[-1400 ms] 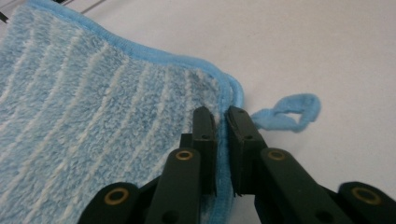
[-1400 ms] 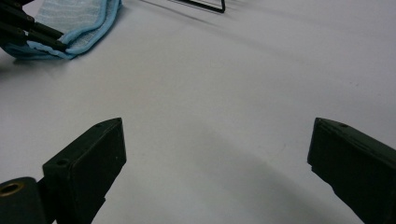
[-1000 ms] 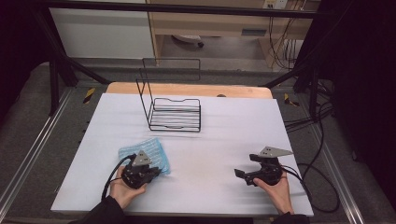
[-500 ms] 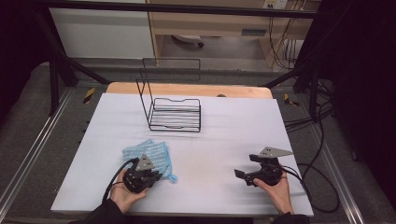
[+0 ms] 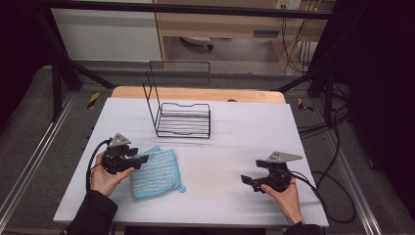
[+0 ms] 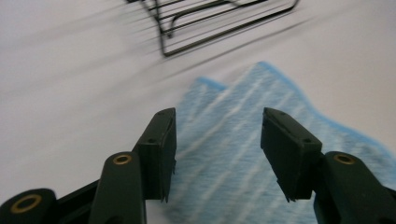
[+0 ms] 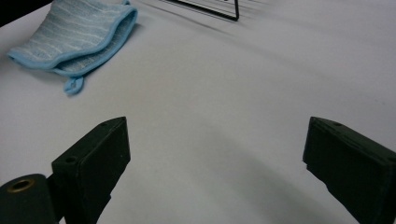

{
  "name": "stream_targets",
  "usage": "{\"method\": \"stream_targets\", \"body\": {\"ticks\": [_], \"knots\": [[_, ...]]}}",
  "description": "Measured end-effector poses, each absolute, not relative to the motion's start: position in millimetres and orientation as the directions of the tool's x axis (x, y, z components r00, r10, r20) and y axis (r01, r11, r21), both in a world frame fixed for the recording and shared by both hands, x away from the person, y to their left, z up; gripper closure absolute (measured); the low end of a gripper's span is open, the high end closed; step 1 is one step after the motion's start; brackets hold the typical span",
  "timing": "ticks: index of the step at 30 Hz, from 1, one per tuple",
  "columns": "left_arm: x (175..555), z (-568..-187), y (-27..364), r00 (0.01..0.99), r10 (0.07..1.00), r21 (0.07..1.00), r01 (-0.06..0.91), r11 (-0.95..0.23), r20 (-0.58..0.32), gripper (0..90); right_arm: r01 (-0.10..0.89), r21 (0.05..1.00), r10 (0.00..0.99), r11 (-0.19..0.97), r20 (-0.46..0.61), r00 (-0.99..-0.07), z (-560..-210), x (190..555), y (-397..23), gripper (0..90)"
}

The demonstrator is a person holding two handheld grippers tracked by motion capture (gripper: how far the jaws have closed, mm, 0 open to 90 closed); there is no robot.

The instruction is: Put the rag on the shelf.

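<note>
A light blue striped cloth [image 5: 157, 172] lies folded on the white table, left of centre. My left gripper [image 5: 140, 158] hovers at the cloth's left edge and points right across it. Its jaws have just been opening. In the left gripper view the left gripper [image 6: 219, 119] stands open, the cloth [image 6: 233, 154] lying below and ahead of the jaws with no pad pressing on it. My right gripper [image 5: 248, 180] rests near the front right of the table, pointing left. In its own view the right gripper [image 7: 215, 133] is open wide over bare table, the cloth [image 7: 77, 32] far off.
A black wire rack [image 5: 182, 118] with a tall back frame stands at the table's far middle; its rack base [image 6: 210, 28] shows just beyond the cloth. The table's front edge [image 5: 195, 223] is close to both hands. Cables trail off the right side.
The left gripper has let go of the cloth, opened, and moved left and away from the person. The cloth now lies folded over. The right gripper has stayed put.
</note>
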State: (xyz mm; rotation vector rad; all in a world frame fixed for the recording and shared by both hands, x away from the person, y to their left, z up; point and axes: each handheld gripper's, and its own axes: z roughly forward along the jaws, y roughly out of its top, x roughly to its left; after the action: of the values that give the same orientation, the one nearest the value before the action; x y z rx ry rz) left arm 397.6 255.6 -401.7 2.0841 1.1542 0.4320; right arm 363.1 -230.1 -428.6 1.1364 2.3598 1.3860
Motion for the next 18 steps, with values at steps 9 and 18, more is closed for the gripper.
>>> {"method": "stream_targets", "body": {"ticks": [9, 18], "knots": [[404, -416, 263, 0.557, 0.83, 0.648, 0.625, -0.435, 0.02, 80.5, 0.496, 0.797, 0.608, 0.345, 0.212, -0.765, -418, 387, -152, 18.8], [396, -413, 284, 0.547, 0.837, 0.664, 0.631, -0.401, -0.015, 88.0, 0.477, 0.783, 0.551, 0.399, 0.211, -0.807, -421, 416, -59, 23.3]]}}
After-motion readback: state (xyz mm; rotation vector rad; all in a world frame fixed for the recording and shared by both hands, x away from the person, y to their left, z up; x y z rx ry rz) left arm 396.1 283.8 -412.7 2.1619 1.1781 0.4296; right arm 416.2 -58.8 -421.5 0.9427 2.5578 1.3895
